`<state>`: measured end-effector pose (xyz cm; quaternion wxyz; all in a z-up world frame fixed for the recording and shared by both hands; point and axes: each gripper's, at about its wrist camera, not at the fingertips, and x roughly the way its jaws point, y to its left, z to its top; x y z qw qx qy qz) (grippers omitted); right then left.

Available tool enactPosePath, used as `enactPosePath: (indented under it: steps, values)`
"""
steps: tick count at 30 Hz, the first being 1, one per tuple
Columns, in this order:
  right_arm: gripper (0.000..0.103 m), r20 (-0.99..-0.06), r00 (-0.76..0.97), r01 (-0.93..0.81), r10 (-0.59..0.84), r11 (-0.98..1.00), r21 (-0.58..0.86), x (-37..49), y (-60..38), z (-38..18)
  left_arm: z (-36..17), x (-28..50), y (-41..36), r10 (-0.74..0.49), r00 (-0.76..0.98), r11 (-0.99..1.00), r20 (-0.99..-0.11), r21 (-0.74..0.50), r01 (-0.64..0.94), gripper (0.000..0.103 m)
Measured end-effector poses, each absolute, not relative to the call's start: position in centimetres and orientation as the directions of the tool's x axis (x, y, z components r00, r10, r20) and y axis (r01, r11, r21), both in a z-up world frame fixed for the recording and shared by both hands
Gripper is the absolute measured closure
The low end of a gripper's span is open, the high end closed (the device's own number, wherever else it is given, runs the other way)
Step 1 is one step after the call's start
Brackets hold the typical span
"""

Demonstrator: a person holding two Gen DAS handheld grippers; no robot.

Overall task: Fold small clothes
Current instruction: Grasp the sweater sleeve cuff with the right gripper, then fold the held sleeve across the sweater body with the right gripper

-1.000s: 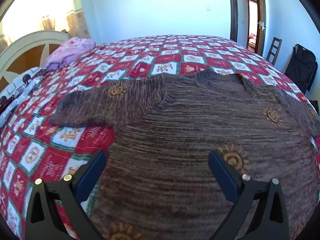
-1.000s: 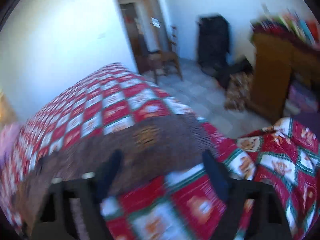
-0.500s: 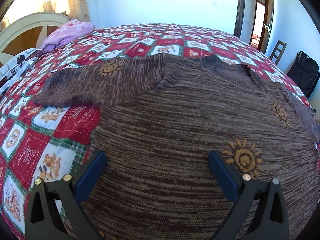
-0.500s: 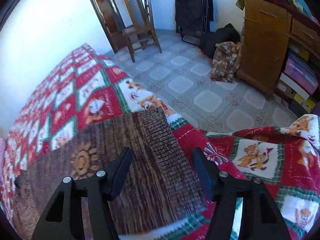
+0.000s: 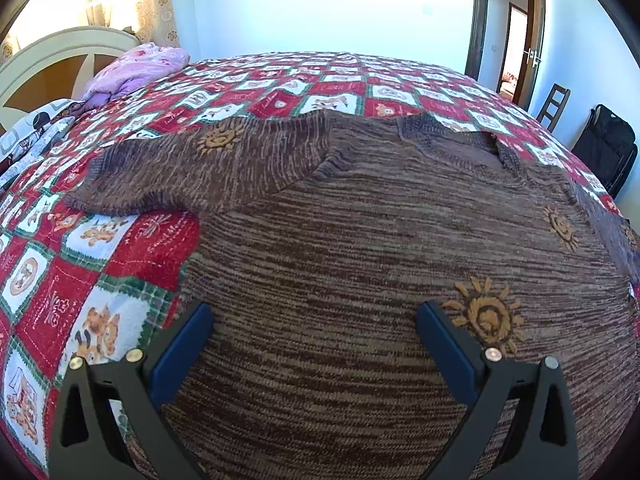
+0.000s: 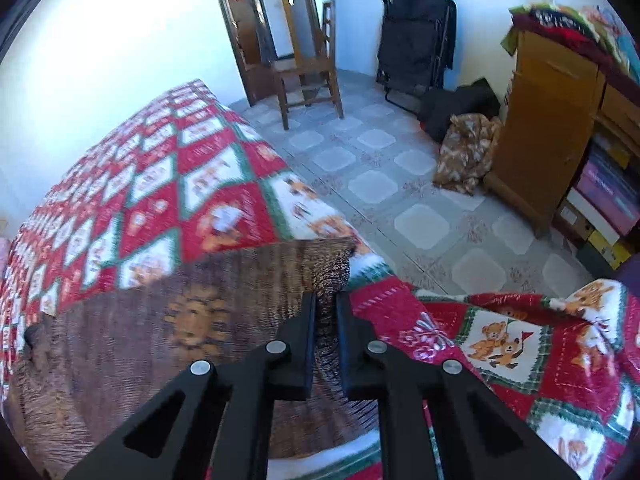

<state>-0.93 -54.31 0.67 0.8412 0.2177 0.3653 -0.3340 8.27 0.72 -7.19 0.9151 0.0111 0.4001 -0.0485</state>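
Observation:
A brown knitted sweater (image 5: 360,240) with orange sun motifs lies flat on the red, white and green patchwork bedspread (image 5: 100,260), one sleeve stretched out to the left. My left gripper (image 5: 314,312) hovers open over the sweater's lower body, near its left edge, with nothing pinched. In the right wrist view the other sleeve (image 6: 160,340) reaches the bed's edge. My right gripper (image 6: 326,300) sits at that sleeve's cuff (image 6: 332,264), its jaws closing to a narrow slit with knit fabric between them.
A pink garment (image 5: 136,72) lies by the cream headboard (image 5: 48,64). Beyond the bed's edge, on the tiled floor (image 6: 400,200), stand a wooden chair (image 6: 308,76), a black bag (image 6: 416,32) and a wooden cabinet (image 6: 552,120), with a brown cloth heap (image 6: 464,152) beside it.
My right gripper moved onto the sleeve end and its jaws went from wide apart to nearly together around the cuff. The left gripper stayed open and barely shifted over the sweater.

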Motion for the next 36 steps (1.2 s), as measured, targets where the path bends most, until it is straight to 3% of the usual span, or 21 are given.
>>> enactPosePath:
  steps: [6,13,18,24,27,29,31,34,36]
  values:
    - [0.094,-0.705,0.612,0.601,-0.359,0.791,0.118,1.9,-46.9,5.9,-7.2,8.1,0.9,-0.096,0.682,0.994,-0.725,-0.035,0.102,0.0]
    - [0.094,-0.661,0.728,0.373,-0.183,0.915,0.157,6.8,-33.1,9.2,-7.2,7.9,1.1,-0.109,0.688,0.993,-0.717,-0.048,0.107,0.0]
    - [0.094,-0.676,0.733,0.242,-0.075,0.958,0.155,11.6,-23.4,6.3,-7.2,7.9,1.2,-0.122,0.692,0.992,-0.712,-0.062,0.111,0.0]
    - [0.094,-0.728,0.68,0.201,-0.089,0.977,0.068,16.1,-16.0,-0.2,-7.2,7.8,1.4,-0.131,0.695,0.991,-0.707,-0.072,0.114,0.0]
    - [0.09,-0.737,0.667,0.202,-0.105,0.979,0.043,16.8,-15.3,-2.6,-7.2,7.8,1.4,-0.14,0.697,0.99,-0.703,-0.08,0.118,0.0]
    - [0.079,-0.749,0.662,0.139,0.013,0.98,0.14,16.8,-15.6,-3.5,-7.2,7.8,1.4,-0.143,0.697,0.989,-0.702,-0.084,0.119,0.0]
    - [0.057,-0.721,0.677,0.068,0.15,0.962,0.264,16.0,-16.3,-3.2,-7.2,7.7,1.5,-0.143,0.697,0.989,-0.702,-0.083,0.119,0.0]
    - [0.055,-0.614,0.769,0.047,0.176,0.943,0.329,12.8,-18.8,-0.7,-7.2,7.8,1.4,-0.14,0.696,0.99,-0.704,-0.079,0.119,0.0]
    - [0.055,-0.552,0.825,0.102,0.122,0.928,0.357,10.3,-21.8,0.2,-7.2,7.8,1.4,-0.14,0.697,0.99,-0.703,-0.079,0.119,0.0]
